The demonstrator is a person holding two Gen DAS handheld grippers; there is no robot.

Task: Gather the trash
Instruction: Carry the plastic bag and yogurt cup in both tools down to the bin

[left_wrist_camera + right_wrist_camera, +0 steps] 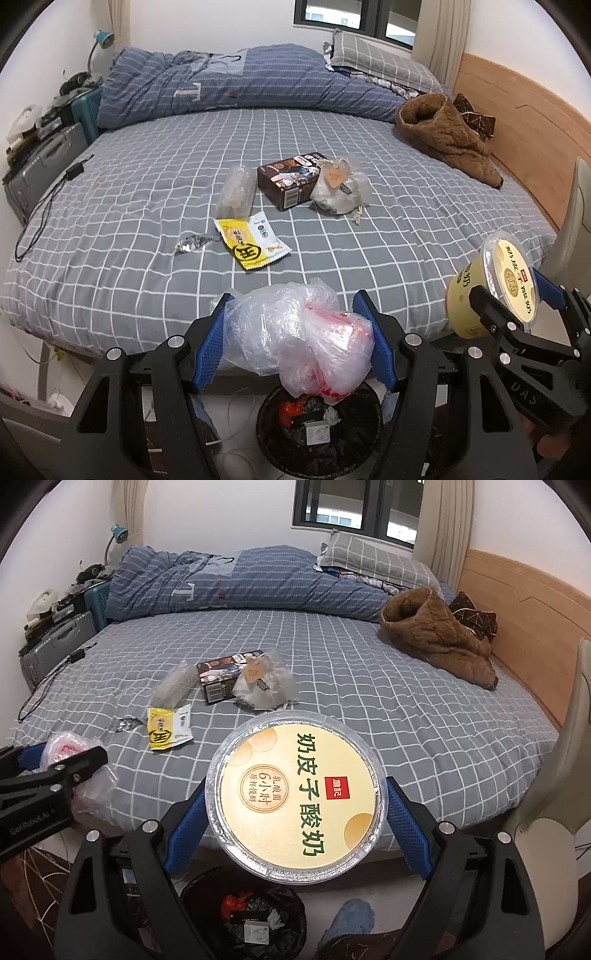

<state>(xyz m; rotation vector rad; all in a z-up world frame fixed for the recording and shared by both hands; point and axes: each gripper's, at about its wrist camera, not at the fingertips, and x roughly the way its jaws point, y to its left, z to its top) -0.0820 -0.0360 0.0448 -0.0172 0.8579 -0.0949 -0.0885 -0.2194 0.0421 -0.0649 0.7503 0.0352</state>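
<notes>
My left gripper (299, 339) is shut on a crumpled clear plastic bag (295, 332) with red print, held over the black trash bin (266, 443) on the floor. My right gripper (295, 827) is shut on a round yellow yogurt tub (295, 797) with a clear lid, also above the bin (207, 897). That tub (491, 288) shows at the right of the left wrist view. On the bed lie a yellow wrapper (251, 243), a foil scrap (190, 243), a clear plastic pack (236, 192), a brown box (291, 179) and a white pouch (341, 188).
The grey checked bed (147, 192) fills the middle, with a blue duvet (229, 81) at the back and a brown jacket (447, 136) by the wooden headboard. A black cable (44, 210) lies at the bed's left edge. A suitcase (40, 162) stands left, a chair (554, 812) right.
</notes>
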